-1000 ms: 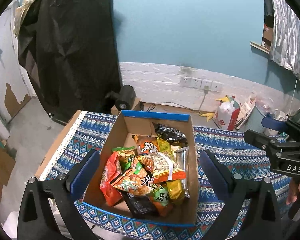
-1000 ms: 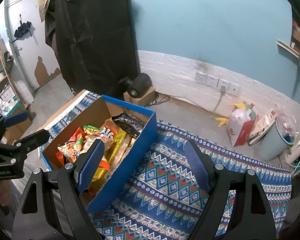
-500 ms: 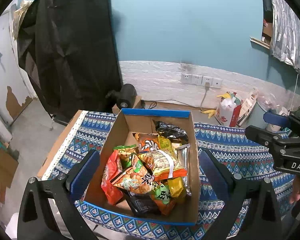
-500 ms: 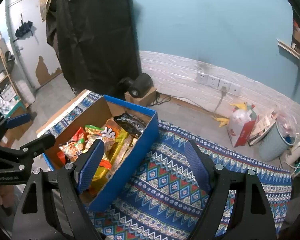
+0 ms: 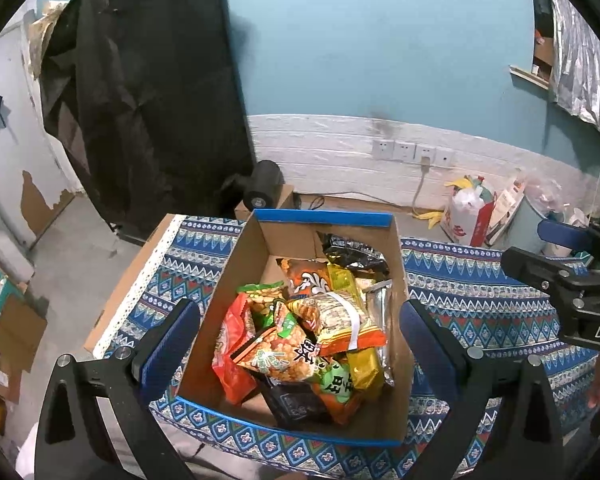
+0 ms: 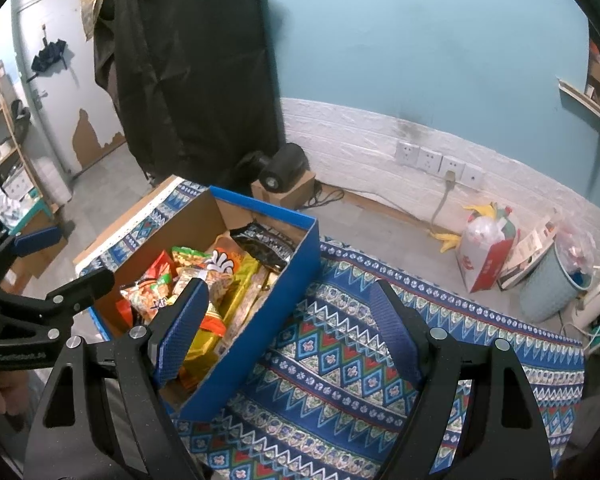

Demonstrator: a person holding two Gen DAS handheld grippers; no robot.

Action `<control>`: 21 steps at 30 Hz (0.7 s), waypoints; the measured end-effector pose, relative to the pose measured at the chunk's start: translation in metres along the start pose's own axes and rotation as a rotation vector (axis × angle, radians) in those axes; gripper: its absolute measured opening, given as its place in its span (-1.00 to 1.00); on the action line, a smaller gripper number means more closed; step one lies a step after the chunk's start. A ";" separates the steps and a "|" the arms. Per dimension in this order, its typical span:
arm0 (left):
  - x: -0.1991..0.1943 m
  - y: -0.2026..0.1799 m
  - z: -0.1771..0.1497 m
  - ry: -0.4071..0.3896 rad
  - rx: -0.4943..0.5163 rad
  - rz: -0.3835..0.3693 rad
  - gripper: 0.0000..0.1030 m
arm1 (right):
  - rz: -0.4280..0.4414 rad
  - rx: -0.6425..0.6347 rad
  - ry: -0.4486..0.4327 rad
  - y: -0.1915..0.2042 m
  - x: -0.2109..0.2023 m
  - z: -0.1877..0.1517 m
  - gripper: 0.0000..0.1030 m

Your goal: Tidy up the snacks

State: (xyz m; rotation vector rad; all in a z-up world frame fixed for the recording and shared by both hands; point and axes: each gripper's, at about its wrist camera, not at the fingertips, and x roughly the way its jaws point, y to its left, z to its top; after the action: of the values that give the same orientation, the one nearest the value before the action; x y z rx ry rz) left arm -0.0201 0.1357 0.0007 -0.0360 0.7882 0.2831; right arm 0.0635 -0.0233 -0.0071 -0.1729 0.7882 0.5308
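A blue box [image 5: 324,216] with a bare cardboard inside stands on the patterned tablecloth [image 5: 480,304]. It is heaped with snack packets [image 5: 332,320] in orange, red, green, yellow, silver and black. My left gripper [image 5: 300,340] hovers open above the box, one blue pad on each side of its width. My right gripper [image 6: 288,332] is open too, over the box's blue right wall [image 6: 272,320] and the cloth [image 6: 340,360], with nothing between its fingers. The snack packets [image 6: 196,276] lie to its left. Each view catches the other gripper at its edge: the right gripper [image 5: 540,246], the left gripper [image 6: 66,258].
The table's left edge [image 5: 136,280] drops to a grey floor. Beyond the table sit a black round device on a small carton [image 5: 260,192], a red and white bag [image 5: 466,216] and a pale blue bin [image 6: 552,280]. A black cloth [image 5: 148,100] hangs at the back left.
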 end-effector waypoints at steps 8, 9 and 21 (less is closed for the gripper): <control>-0.001 0.002 0.001 -0.001 -0.016 -0.009 0.96 | 0.001 -0.001 0.001 -0.002 0.001 0.001 0.58; -0.002 0.002 0.001 -0.002 -0.015 -0.007 0.96 | 0.001 -0.001 0.001 -0.002 0.001 0.001 0.58; -0.001 0.000 0.001 -0.008 -0.007 -0.010 0.96 | 0.003 -0.002 0.003 -0.002 0.001 0.001 0.58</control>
State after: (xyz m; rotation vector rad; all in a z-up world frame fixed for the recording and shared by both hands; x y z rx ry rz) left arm -0.0200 0.1352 0.0023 -0.0458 0.7788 0.2763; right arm 0.0655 -0.0238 -0.0076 -0.1745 0.7915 0.5338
